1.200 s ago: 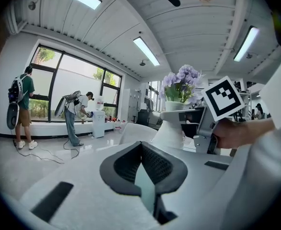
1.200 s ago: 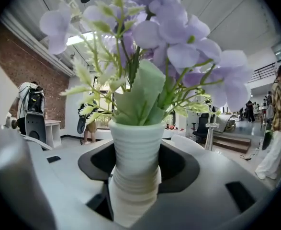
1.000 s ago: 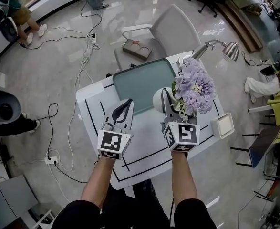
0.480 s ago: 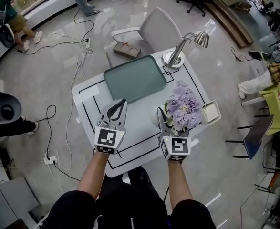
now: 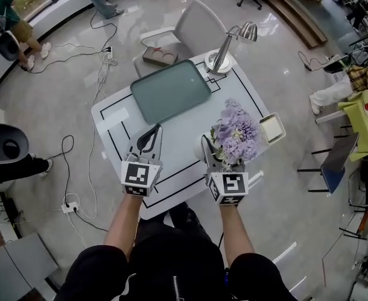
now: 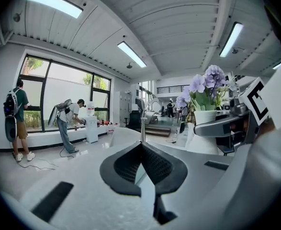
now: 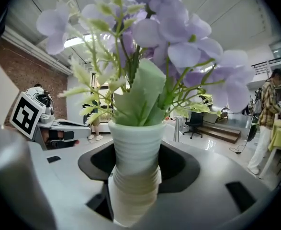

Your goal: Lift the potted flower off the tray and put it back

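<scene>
While the right tool is clamped on the ribbed white pot of the potted flower, the plant is well off the teal tray, on the person's side of it, over the white worktop. Left tool: jaws together, nothing between them, also nearer the person than the tray.

Handling, judged: pot stiff, smooth, probably slippery and breakable, and top-heavy under the blooms. Grip low on the ribs, never the soft stems. Keep upright.
</scene>
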The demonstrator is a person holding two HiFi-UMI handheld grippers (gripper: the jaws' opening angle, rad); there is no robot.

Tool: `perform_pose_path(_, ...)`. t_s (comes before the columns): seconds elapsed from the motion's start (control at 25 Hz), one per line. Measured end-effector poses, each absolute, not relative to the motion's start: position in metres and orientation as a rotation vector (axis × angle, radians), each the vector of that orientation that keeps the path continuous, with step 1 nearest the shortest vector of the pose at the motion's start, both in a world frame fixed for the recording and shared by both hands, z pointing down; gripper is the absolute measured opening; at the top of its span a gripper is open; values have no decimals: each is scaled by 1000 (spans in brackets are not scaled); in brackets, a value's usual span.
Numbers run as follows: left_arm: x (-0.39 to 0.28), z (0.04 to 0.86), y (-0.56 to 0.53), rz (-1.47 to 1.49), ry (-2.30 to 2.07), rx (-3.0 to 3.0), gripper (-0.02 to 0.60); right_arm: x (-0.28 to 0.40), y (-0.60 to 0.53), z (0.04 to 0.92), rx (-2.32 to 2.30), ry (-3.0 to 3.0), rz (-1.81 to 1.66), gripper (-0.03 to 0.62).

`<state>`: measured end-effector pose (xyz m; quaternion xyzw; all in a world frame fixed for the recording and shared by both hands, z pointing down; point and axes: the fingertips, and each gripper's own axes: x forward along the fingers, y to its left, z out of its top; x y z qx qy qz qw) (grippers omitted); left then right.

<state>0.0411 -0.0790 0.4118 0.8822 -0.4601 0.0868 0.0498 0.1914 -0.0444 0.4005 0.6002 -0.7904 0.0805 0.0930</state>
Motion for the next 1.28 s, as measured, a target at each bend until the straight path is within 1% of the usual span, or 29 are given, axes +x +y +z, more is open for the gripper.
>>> perform_pose_path(0.68,34,413,-60,257,-1374,2702,5,175,-30,397,1771,-2369,233,244)
perform_pose_path(1.28,23,428,-73,286,-1369,2684,5,165,-51,407,1753,-2368,250,244)
